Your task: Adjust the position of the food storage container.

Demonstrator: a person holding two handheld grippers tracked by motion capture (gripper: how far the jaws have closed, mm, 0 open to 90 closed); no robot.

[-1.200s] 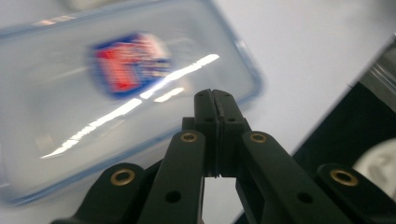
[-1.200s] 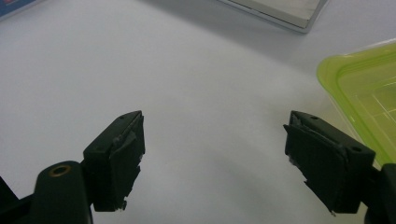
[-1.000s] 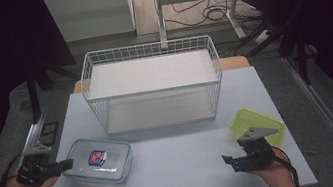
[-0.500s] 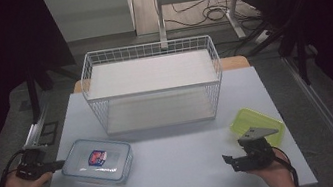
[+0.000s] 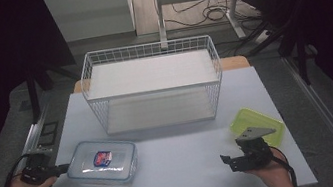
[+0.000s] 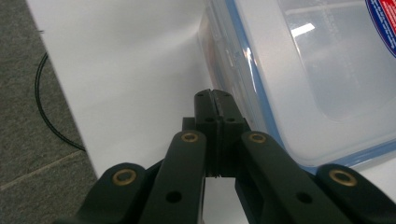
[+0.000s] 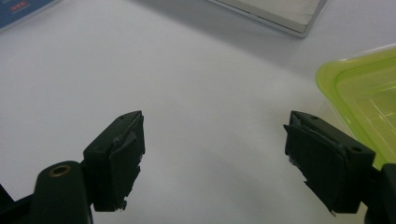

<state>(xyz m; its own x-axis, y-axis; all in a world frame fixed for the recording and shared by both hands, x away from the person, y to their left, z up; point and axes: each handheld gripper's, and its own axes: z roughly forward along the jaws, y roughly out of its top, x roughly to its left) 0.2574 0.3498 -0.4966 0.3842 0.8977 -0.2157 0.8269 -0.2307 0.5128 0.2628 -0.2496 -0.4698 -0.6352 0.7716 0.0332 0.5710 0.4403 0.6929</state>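
Note:
A clear lidded food box (image 5: pixel 103 161) with a blue rim and a red-and-blue label lies at the table's front left. My left gripper (image 5: pixel 66 166) is shut with nothing in it, its tips right at the box's left edge; in the left gripper view the closed left gripper (image 6: pixel 213 97) sits against the box's (image 6: pixel 303 74) side wall. A lime-green lid or tray (image 5: pixel 257 126) lies at the front right. My right gripper (image 5: pixel 227 161) hovers open over bare table just left of it; its right gripper view shows the right gripper (image 7: pixel 212 154) wide apart, with the green tray (image 7: pixel 369 93) beside the right jaw.
A white wire basket (image 5: pixel 153 85) stands across the back middle of the white table (image 5: pixel 182 172). Bare table lies between the box and the green tray. Grey floor and cables border the table on the left, a metal rail on the right.
My left hand has sunk and slid toward the clear box, bringing its shut tips to the box's left edge. The right hand has stayed in place.

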